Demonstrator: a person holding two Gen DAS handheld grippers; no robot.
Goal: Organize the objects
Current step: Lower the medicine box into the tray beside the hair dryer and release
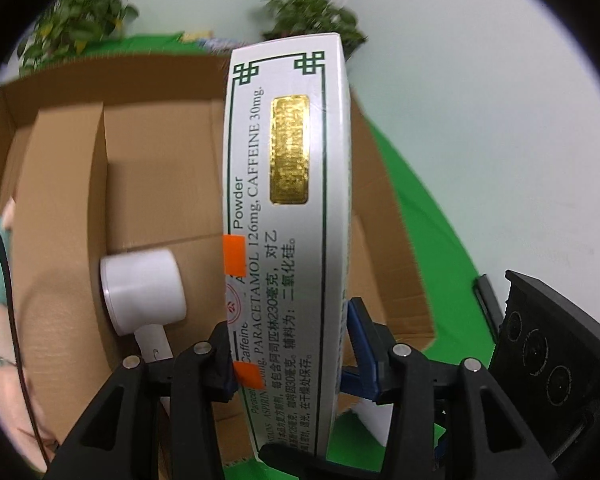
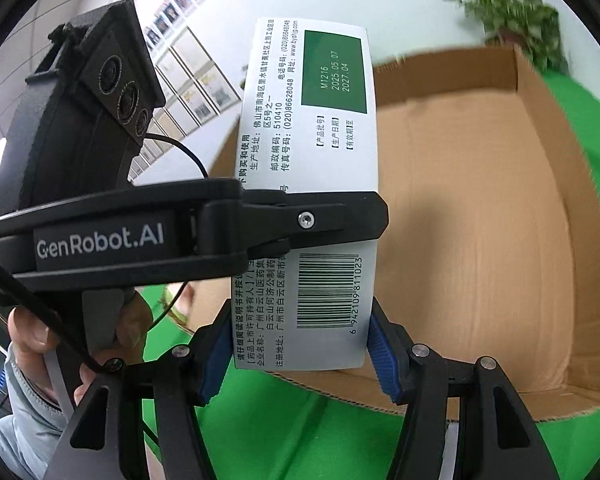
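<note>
A white medicine box (image 1: pixel 288 208) with green trim and a gold label stands upright between my left gripper's (image 1: pixel 290 356) blue-padded fingers, which are shut on its sides. The same box (image 2: pixel 312 152) shows its barcode side in the right wrist view. My right gripper (image 2: pixel 300 356) has its blue pads at the box's lower edges and looks closed on it. The left gripper's black finger (image 2: pixel 300 220) crosses the box's middle there. An open cardboard box (image 1: pixel 160 168) lies behind, also in the right wrist view (image 2: pixel 480 220).
A white cylindrical item with a handle (image 1: pixel 144 292) lies inside the cardboard box. Green cloth (image 2: pixel 300 432) covers the table. Potted plants (image 1: pixel 308 12) stand at the back wall. The right gripper's black body (image 1: pixel 556 364) is at the right.
</note>
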